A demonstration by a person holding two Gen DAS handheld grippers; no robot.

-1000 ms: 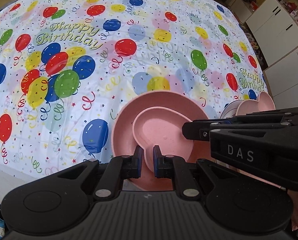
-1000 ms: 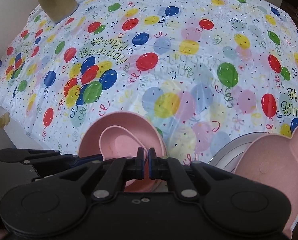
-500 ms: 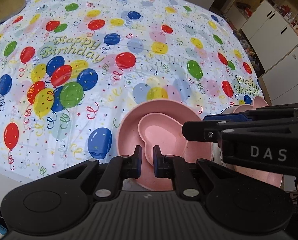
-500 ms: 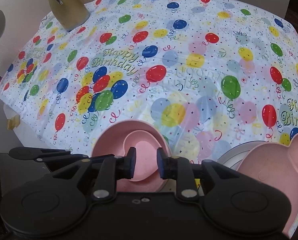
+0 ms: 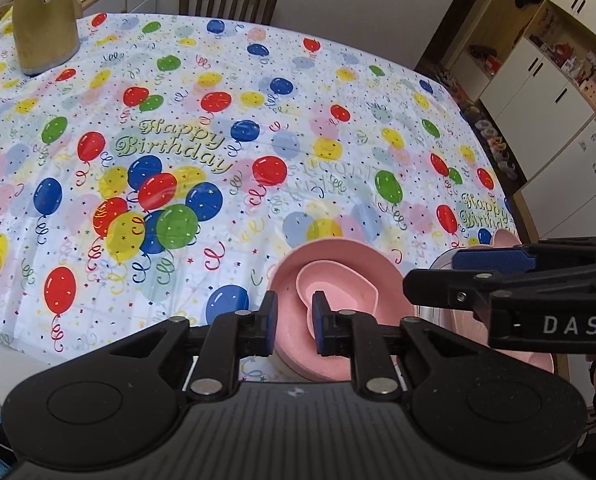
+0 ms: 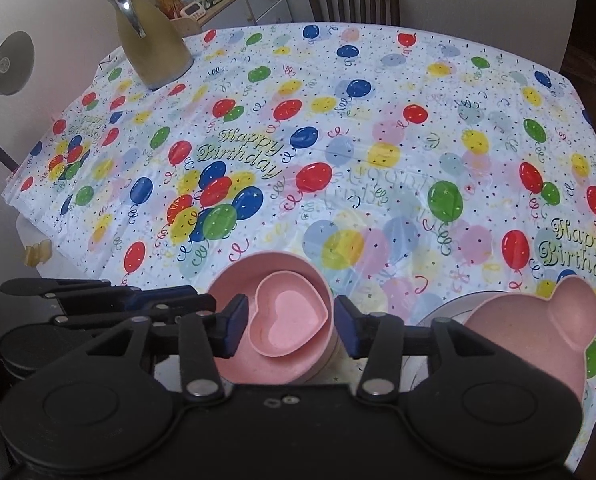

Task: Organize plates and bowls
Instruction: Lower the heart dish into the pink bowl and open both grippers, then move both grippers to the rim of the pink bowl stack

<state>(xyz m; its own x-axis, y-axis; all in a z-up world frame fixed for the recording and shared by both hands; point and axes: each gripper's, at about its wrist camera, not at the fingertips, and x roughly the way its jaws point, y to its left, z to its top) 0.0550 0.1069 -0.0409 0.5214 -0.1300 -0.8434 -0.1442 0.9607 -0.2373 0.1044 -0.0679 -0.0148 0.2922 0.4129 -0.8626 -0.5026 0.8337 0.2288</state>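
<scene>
Heart-shaped bowl [image 6: 288, 322] sits inside round pink bowl [image 6: 234, 288]; right gripper [image 6: 288, 326] has just been opening wide, left gripper [image 5: 294, 322] slightly (both empty).

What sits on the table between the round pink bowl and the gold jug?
Nothing: in the right wrist view, only bare balloon tablecloth lies between the round pink bowl and the gold jug.

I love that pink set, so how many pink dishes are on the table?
3 can be seen: a round bowl near the table's front edge, a heart-shaped bowl nested inside it, and a bear-shaped plate to their right on a white plate. More might hide beneath.
</scene>
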